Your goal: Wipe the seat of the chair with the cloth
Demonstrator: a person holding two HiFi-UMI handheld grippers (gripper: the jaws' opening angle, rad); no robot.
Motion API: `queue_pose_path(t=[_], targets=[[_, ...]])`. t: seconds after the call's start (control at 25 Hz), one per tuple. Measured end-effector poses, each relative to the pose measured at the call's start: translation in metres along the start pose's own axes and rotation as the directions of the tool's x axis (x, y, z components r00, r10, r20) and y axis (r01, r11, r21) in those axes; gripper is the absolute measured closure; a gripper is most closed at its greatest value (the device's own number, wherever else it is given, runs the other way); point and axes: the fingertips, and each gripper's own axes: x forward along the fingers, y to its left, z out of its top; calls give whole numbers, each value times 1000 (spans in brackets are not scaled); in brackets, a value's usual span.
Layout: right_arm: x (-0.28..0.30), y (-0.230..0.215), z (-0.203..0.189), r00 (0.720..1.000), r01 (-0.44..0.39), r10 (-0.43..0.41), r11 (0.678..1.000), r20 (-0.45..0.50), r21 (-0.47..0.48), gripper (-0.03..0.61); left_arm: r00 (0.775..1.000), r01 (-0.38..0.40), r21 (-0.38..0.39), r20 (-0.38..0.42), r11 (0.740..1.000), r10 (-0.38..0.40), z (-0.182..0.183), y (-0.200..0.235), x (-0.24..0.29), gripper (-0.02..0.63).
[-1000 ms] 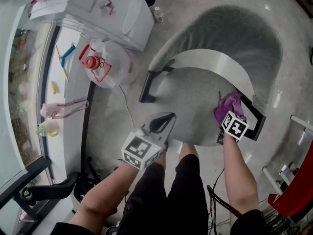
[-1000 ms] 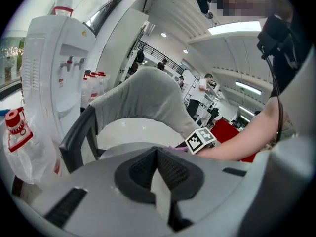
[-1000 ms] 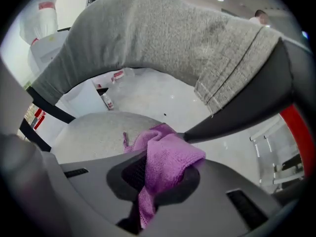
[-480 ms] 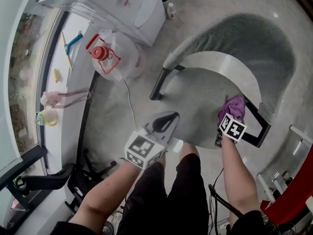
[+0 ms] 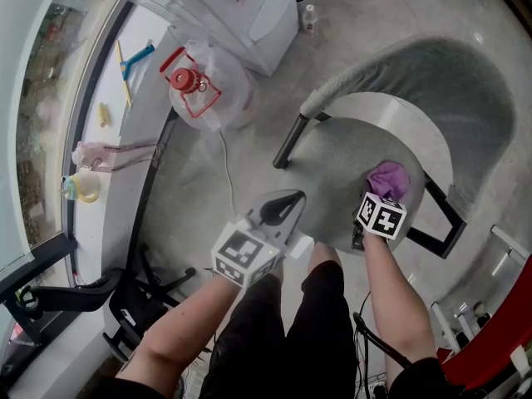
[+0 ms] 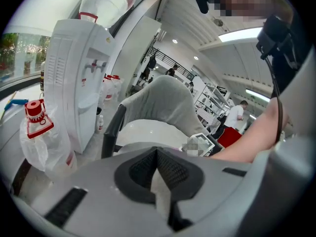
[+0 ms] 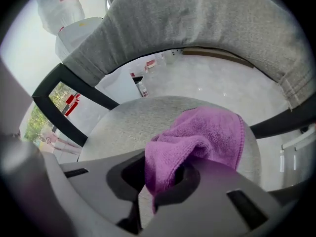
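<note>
A grey chair with a round seat and curved grey backrest stands on black legs. My right gripper is shut on a purple cloth, which spreads on the right part of the seat. My left gripper hovers off the seat's near-left edge, its jaws together with nothing in them. In the left gripper view the chair lies ahead.
A white water dispenser stands left of the chair beside a clear bag with a red-capped jug. A small bottle sits on the floor. A window ledge runs along the left. People stand far off.
The right gripper has dragged the purple cloth from the seat's right edge toward the middle. The head view has shifted, so the chair sits further right. The left gripper has held still.
</note>
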Motion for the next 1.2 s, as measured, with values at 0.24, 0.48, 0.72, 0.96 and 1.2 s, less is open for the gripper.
queue_pose_path(t=[0.24, 0.48, 0.72, 0.96, 1.2], targets=[[13, 47, 3, 997, -79, 78, 996, -20, -42, 553, 1000, -24, -14, 11, 1000, 24, -4, 13, -13, 611], [25, 87, 13, 988, -153, 150, 983, -32, -100, 552, 998, -62, -36, 29, 997, 63, -5, 30, -27, 611], [31, 122, 21, 974, -228, 225, 964, -34, -141, 553, 994, -96, -59, 41, 994, 98, -9, 38, -40, 611], [38, 157, 28, 954, -300, 296, 939, -45, -169, 552, 992, -117, -78, 45, 990, 121, -13, 42, -48, 611], [39, 197, 37, 923, -384, 384, 902, -41, -198, 552, 989, -134, -87, 57, 987, 139, -12, 41, -56, 611]])
